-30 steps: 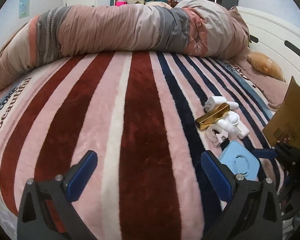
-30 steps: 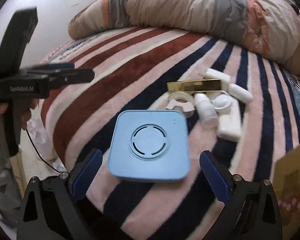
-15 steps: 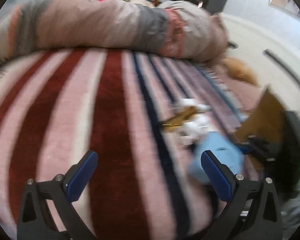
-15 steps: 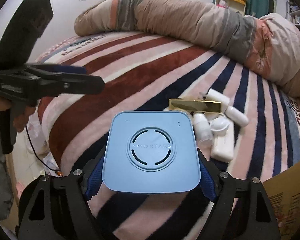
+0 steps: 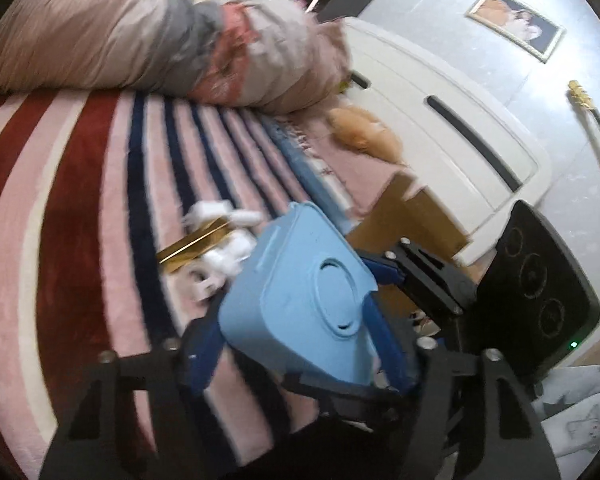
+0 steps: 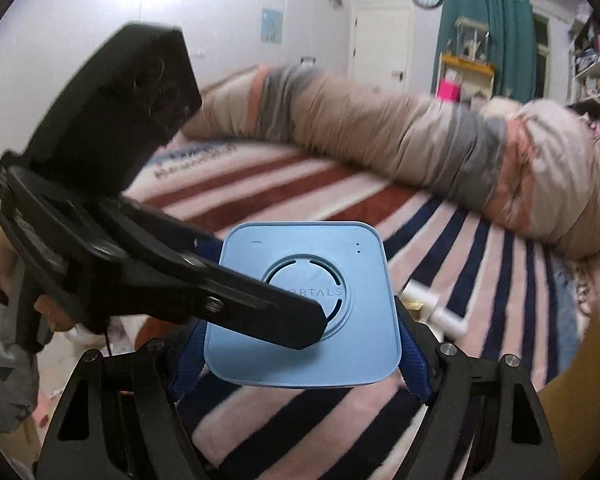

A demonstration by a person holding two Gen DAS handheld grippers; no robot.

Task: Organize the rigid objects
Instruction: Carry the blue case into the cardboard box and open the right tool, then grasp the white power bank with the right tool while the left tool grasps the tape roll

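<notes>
A light blue square box (image 6: pixel 304 304) with a round embossed lid is held off the bed by both grippers. My right gripper (image 6: pixel 300 354) is shut on its two sides. My left gripper (image 5: pixel 296 340) is shut on the blue box (image 5: pixel 300 300) from the other direction; its black finger (image 6: pixel 240 292) crosses the lid in the right wrist view. A cluster of small white items and a gold bar (image 5: pixel 196 242) lies on the striped blanket (image 5: pixel 80 220) behind the box.
A rolled duvet (image 6: pixel 420 140) lies across the far side of the bed. An open cardboard box (image 5: pixel 412 220) stands at the bed's right edge by the white headboard (image 5: pixel 440 120). An orange plush toy (image 5: pixel 360 132) lies near the headboard.
The right gripper closed on the blue box and lifted it off the blanket. The left gripper swung right and closed on the same box.
</notes>
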